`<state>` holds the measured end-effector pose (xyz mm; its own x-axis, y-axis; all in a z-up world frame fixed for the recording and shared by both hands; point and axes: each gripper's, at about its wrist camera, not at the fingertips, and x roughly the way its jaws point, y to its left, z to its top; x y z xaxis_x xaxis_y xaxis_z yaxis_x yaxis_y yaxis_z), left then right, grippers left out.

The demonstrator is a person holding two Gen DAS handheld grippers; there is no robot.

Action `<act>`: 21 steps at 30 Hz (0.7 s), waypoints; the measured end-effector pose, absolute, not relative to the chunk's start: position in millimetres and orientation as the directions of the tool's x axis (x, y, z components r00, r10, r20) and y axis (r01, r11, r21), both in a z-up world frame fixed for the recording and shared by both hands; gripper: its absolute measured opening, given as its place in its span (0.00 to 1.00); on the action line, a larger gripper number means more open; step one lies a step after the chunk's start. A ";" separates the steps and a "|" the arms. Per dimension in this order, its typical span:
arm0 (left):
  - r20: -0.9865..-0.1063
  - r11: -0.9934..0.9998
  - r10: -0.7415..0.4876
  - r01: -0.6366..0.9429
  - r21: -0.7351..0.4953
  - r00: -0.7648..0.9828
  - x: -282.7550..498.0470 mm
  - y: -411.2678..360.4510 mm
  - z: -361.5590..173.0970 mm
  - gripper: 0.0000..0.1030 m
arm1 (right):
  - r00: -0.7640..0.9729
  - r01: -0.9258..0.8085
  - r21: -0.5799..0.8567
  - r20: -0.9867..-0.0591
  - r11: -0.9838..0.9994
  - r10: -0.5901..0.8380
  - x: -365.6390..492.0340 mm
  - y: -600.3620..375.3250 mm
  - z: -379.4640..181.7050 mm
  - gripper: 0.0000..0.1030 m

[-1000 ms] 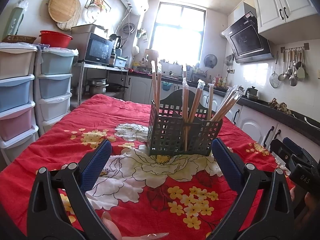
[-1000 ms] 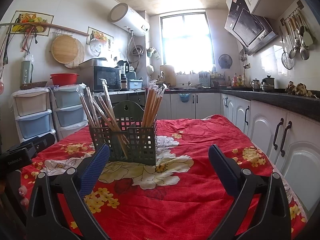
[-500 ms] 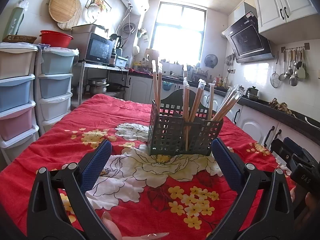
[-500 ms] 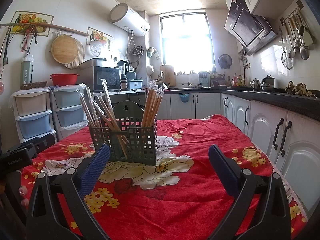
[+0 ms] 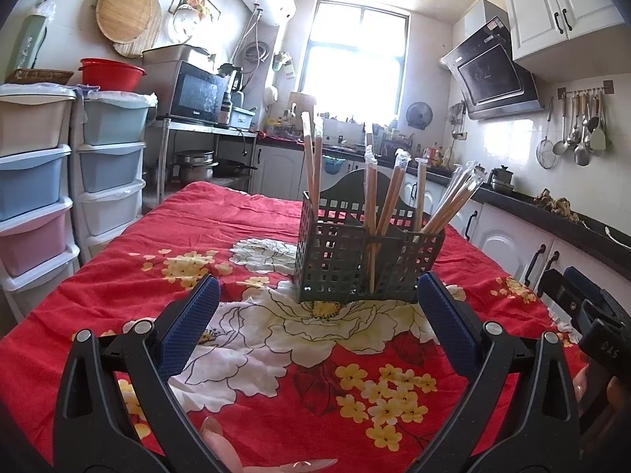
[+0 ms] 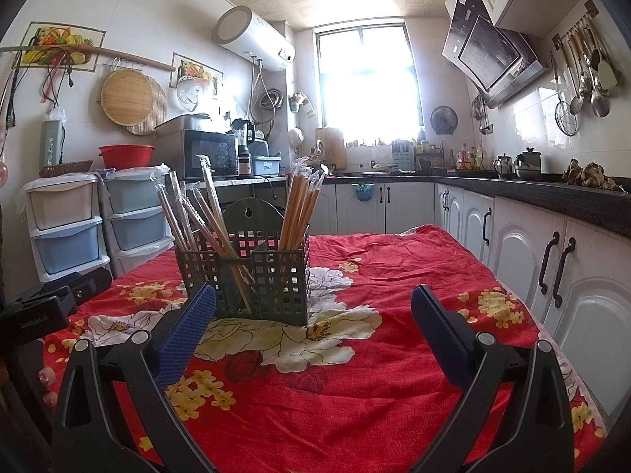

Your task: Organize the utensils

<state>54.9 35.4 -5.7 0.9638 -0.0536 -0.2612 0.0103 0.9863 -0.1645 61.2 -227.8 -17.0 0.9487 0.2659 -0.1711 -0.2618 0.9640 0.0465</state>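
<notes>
A dark green lattice utensil holder (image 5: 366, 260) stands upright on the red floral tablecloth (image 5: 244, 216); it also shows in the right wrist view (image 6: 252, 272). Several wrapped wooden chopsticks (image 5: 388, 201) stand in its compartments, some leaning; they show in the right wrist view too (image 6: 299, 205). My left gripper (image 5: 317, 307) is open and empty, just in front of the holder. My right gripper (image 6: 311, 315) is open and empty, with the holder ahead and to its left. The right gripper also shows at the left wrist view's right edge (image 5: 583, 315).
Stacked plastic drawers (image 5: 39, 181) stand left of the table. White cabinets under a black counter (image 6: 552, 252) run along the right. The left gripper's body (image 6: 51, 299) shows at the left edge of the right wrist view.
</notes>
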 end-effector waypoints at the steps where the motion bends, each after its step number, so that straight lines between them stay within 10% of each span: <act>1: -0.268 0.987 -0.051 0.007 -0.164 0.962 56.1 35.1 -6.9 0.90 | 0.949 -0.262 0.046 -0.171 0.964 0.266 61.0 -227.9 -16.9 0.94; 14: -0.329 0.980 -0.002 -0.065 -0.190 0.944 62.0 45.6 -5.7 0.90 | 0.949 -0.231 0.102 -0.195 0.968 0.247 65.9 -238.1 -14.8 0.94; 21: -0.661 0.954 0.148 -0.282 -0.101 0.736 129.5 119.8 -19.1 0.90 | 0.809 0.001 -0.006 -0.588 1.000 -0.005 162.8 -283.8 -27.4 0.94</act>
<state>129.5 119.8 -19.1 0.7360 0.1477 -0.6606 -0.2825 0.9539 -0.1014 162.8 -283.8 -27.4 0.8091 -0.0046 -0.5876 0.0013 1.0000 -0.0060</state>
